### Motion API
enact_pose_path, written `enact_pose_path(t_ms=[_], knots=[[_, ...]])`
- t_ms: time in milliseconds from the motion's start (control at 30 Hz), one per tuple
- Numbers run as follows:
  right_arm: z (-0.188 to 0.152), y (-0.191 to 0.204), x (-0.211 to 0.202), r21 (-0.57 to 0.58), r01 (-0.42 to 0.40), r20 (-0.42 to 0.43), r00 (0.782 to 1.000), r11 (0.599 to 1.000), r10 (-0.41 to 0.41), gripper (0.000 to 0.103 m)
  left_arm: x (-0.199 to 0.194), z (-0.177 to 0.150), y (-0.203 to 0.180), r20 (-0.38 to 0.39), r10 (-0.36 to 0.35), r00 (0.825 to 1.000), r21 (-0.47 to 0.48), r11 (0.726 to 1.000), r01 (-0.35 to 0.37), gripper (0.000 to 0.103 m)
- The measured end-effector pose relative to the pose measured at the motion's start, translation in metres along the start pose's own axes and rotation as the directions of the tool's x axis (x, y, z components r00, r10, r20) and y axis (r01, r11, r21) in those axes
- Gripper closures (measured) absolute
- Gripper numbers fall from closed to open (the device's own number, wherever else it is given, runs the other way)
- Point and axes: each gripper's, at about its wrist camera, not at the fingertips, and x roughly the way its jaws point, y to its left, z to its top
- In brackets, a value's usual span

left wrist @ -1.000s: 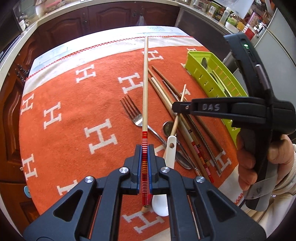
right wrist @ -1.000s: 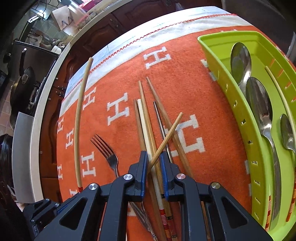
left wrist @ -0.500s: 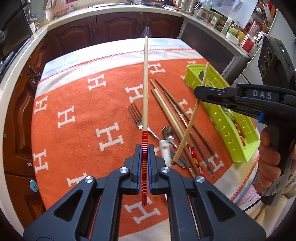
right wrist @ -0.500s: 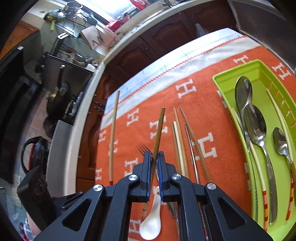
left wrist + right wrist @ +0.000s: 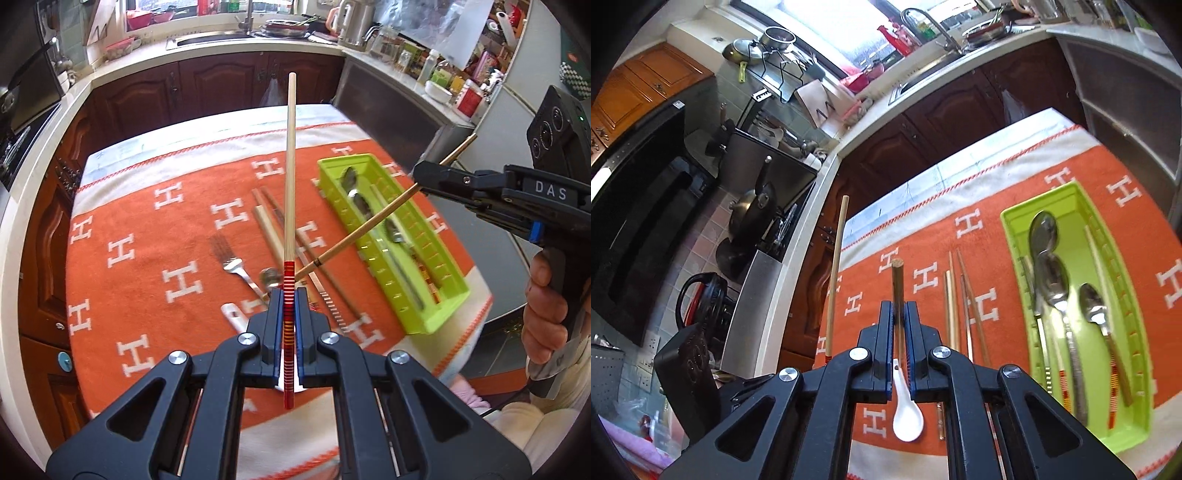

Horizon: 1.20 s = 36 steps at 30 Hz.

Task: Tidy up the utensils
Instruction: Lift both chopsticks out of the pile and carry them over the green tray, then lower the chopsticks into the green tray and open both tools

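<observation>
Both grippers are carrying one chopstick each above the cloth [image 5: 122,206] — the left gripper [image 5: 289,314] is clamped on a red-banded chopstick [image 5: 290,166], the right gripper [image 5: 899,325] on a brown chopstick [image 5: 897,280]. Next they are needing lining up over the green tray [image 5: 1010,236] — already holding spoons [image 5: 1052,273] — and letting go lengthwise. "DAS" is showing on the right gripper, "H" letters across the cloth.

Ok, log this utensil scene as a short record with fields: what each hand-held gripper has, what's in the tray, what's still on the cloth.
left hand-held gripper: shut on a red-banded chopstick
right hand-held gripper: shut on a plain wooden chopstick
green tray: spoons and chopsticks inside
orange cloth: fork, white spoon, loose chopsticks
both held chopsticks: lifted clear of the cloth
</observation>
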Motion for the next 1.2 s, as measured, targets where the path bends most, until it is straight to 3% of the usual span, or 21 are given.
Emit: enact_pose_path(t_ms=[167, 400, 633, 833, 1200], knots=[[0.005, -0.019, -0.063, 0.005, 0.040, 0.055, 0.998, 0.999, -0.041, 0.098, 0.000, 0.005, -0.044, 0.006, -0.055, 0.998, 0.005, 0.998, 0.055, 0.100], [-0.003, -0.055, -0.153, 0.021, 0.157, 0.126, 0.979, 0.987, -0.158, 0.098, 0.025, 0.022, -0.098, -0.004, -0.143, 0.990, -0.031, 0.989, 0.142, 0.100], [-0.011, -0.089, -0.192, 0.047, 0.264, 0.095, 0.959, 0.963, -0.268, 0.098, 0.072, 0.030, -0.138, -0.035, -0.205, 0.978, -0.096, 0.975, 0.201, 0.100], [-0.002, -0.107, -0.171, 0.006, 0.341, 0.013, 0.940, 0.940, -0.341, 0.098, 0.126, 0.029, -0.153, -0.091, -0.227, 0.970, -0.149, 0.966, 0.213, 0.100], [0.048, -0.139, -0.057, -0.062, 0.434, -0.099, 0.893, 0.899, -0.439, 0.097, 0.171, 0.023, -0.130, -0.130, -0.224, 0.966, -0.253, 0.949, 0.186, 0.100]])
